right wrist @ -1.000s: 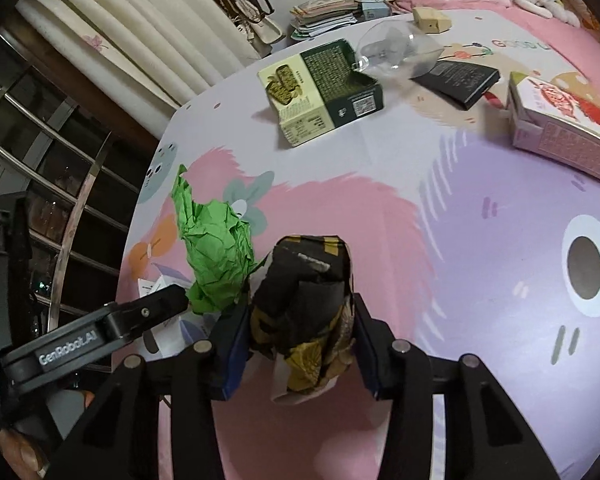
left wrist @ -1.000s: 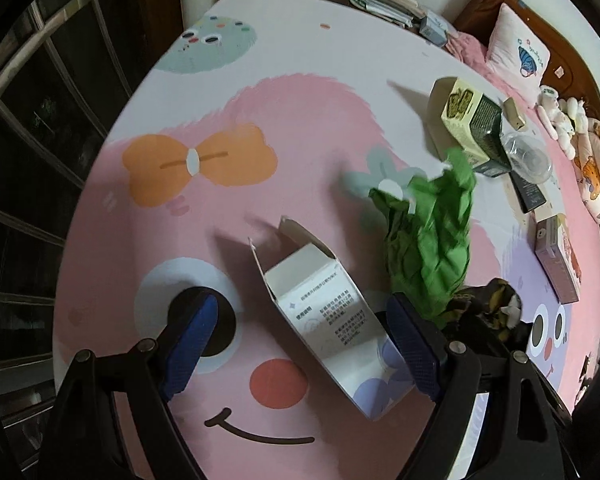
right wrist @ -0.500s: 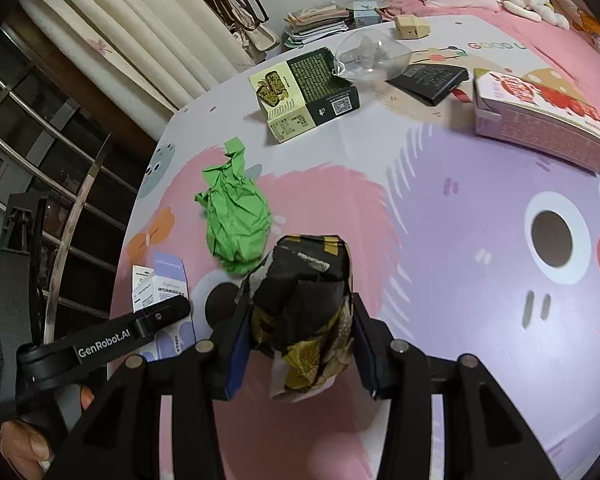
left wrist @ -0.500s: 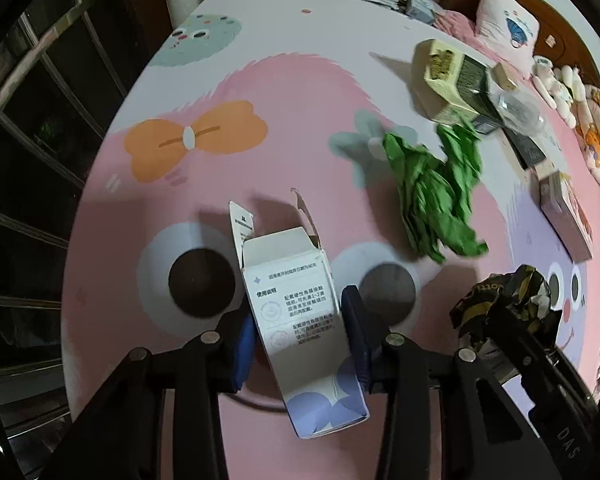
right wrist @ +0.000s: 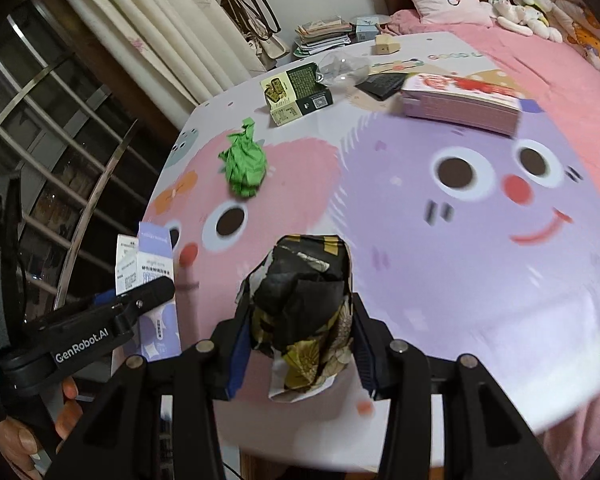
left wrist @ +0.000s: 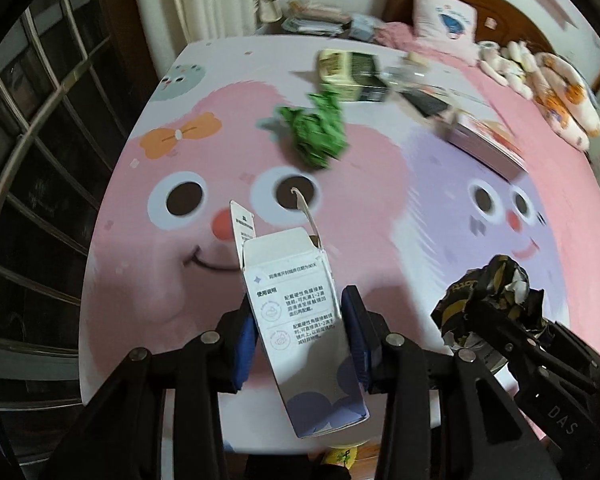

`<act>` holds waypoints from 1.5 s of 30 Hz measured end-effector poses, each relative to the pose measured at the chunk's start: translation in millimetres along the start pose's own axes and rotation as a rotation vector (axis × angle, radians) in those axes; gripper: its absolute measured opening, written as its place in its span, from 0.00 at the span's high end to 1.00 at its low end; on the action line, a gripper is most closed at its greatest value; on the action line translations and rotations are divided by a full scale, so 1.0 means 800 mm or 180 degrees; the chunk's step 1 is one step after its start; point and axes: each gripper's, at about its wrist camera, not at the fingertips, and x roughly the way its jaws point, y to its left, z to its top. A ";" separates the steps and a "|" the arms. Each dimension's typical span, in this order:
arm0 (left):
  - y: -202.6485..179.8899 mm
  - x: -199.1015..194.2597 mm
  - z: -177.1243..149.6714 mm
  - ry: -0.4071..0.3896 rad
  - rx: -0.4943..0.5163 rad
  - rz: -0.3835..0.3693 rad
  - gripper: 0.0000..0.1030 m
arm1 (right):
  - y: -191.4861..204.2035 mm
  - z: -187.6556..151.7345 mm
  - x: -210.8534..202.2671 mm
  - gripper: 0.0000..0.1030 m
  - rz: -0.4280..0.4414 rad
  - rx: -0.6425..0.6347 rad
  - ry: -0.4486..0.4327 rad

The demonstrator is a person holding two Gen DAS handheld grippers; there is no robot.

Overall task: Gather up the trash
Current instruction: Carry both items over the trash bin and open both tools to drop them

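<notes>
A white carton, top flaps open, was held off the bedspread between the blue pads of the left gripper, the jaws about a third open and pressed on its two long sides; the jaws had just been closing, with the carton between them. The carton was judged light, hollow and easily crushed, so a grip across the side panels near the middle was thought better than one at the loose flaps. A crumpled black-and-gold wrapper was clamped in the right gripper, the jaws roughly half open and filled by the wad. It was judged soft, springy and rather slick, so a squeeze through its bulk was thought safer than a pinch at an edge. Both pieces were held clear of the bed, near its lower edge. A green paper wad was seen lying loose on the pink part of the spread, well apart from both grippers; it was judged very light and compressible, best taken across its thickest part. Farther off lay a green box, a clear plastic piece, a dark booklet and a pink box. Whether these counted as trash could not be told. No bin was seen.
</notes>
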 end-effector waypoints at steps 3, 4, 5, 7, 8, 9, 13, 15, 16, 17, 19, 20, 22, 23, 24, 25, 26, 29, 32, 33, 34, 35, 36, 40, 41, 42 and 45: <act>-0.024 -0.031 -0.039 -0.0120 0.0080 -0.0028 0.62 | -0.009 -0.028 -0.026 0.57 -0.0006 -0.0069 0.0004; -0.028 -0.038 -0.051 -0.0147 0.0095 -0.0034 0.62 | -0.014 -0.042 -0.038 0.57 -0.0013 -0.0101 0.0011; -0.036 -0.046 -0.064 -0.0173 0.0113 -0.0041 0.62 | -0.017 -0.051 -0.044 0.57 -0.0018 -0.0120 0.0012; -0.053 -0.059 -0.095 -0.0215 0.0137 -0.0055 0.62 | -0.026 -0.075 -0.058 0.57 -0.0027 -0.0163 0.0028; -0.058 -0.061 -0.103 -0.0221 0.0140 -0.0039 0.62 | -0.030 -0.086 -0.063 0.57 -0.0031 -0.0175 0.0043; -0.066 -0.064 -0.120 -0.0217 0.0133 -0.0001 0.62 | -0.034 -0.096 -0.067 0.57 -0.0033 -0.0182 0.0059; -0.084 -0.067 -0.166 -0.0142 0.0124 -0.0018 0.62 | -0.057 -0.142 -0.080 0.57 -0.0034 -0.0176 0.0166; -0.092 -0.064 -0.185 -0.0120 0.0173 -0.0041 0.62 | -0.066 -0.160 -0.082 0.57 -0.0040 -0.0187 0.0218; -0.097 -0.062 -0.196 -0.0095 0.0217 -0.0096 0.62 | -0.071 -0.173 -0.080 0.57 -0.0039 -0.0185 0.0265; -0.099 -0.062 -0.204 -0.0081 0.0250 -0.0112 0.62 | -0.076 -0.181 -0.078 0.57 -0.0028 -0.0174 0.0300; -0.106 -0.058 -0.223 -0.0067 0.0320 -0.0115 0.62 | -0.085 -0.199 -0.072 0.57 -0.0026 -0.0145 0.0368; -0.110 -0.054 -0.235 -0.0054 0.0358 -0.0097 0.62 | -0.089 -0.210 -0.066 0.57 -0.0024 -0.0134 0.0407; -0.115 -0.048 -0.249 -0.0023 0.0403 -0.0065 0.62 | -0.095 -0.228 -0.055 0.57 -0.0034 -0.0121 0.0471; -0.115 -0.042 -0.256 -0.0006 0.0421 -0.0057 0.62 | -0.098 -0.235 -0.049 0.57 -0.0031 -0.0109 0.0496; -0.117 -0.037 -0.263 0.0012 0.0438 -0.0035 0.62 | -0.099 -0.241 -0.043 0.57 -0.0037 -0.0099 0.0510; -0.117 -0.033 -0.268 0.0028 0.0449 -0.0026 0.62 | -0.101 -0.245 -0.038 0.57 -0.0047 -0.0095 0.0518; -0.118 -0.027 -0.274 0.0052 0.0459 -0.0025 0.62 | -0.104 -0.252 -0.029 0.57 -0.0067 -0.0087 0.0540; -0.116 -0.002 -0.286 0.0134 0.0476 -0.0052 0.62 | -0.112 -0.267 -0.008 0.57 -0.0100 -0.0045 0.0590; -0.114 0.028 -0.300 0.0115 0.0502 -0.0131 0.62 | -0.124 -0.285 0.020 0.57 -0.0142 0.0000 0.0636; -0.113 0.038 -0.303 0.0119 0.0511 -0.0146 0.62 | -0.128 -0.292 0.033 0.57 -0.0165 0.0007 0.0656; -0.112 0.053 -0.308 0.0149 0.0521 -0.0170 0.62 | -0.132 -0.298 0.044 0.57 -0.0187 0.0009 0.0664; -0.111 0.068 -0.312 0.0187 0.0522 -0.0186 0.62 | -0.137 -0.302 0.056 0.57 -0.0209 0.0012 0.0676; -0.109 0.081 -0.316 0.0220 0.0522 -0.0199 0.62 | -0.143 -0.310 0.072 0.57 -0.0236 0.0017 0.0702; -0.101 0.149 -0.339 0.0370 0.0492 -0.0238 0.62 | -0.167 -0.338 0.124 0.57 -0.0331 0.0037 0.0768; -0.099 0.167 -0.345 0.0400 0.0483 -0.0251 0.62 | -0.174 -0.346 0.141 0.57 -0.0341 0.0051 0.0780; -0.097 0.186 -0.352 0.0444 0.0479 -0.0265 0.62 | -0.180 -0.352 0.155 0.57 -0.0353 0.0061 0.0794; -0.095 0.233 -0.368 0.0566 0.0512 -0.0313 0.61 | -0.199 -0.366 0.194 0.57 -0.0387 0.0096 0.0848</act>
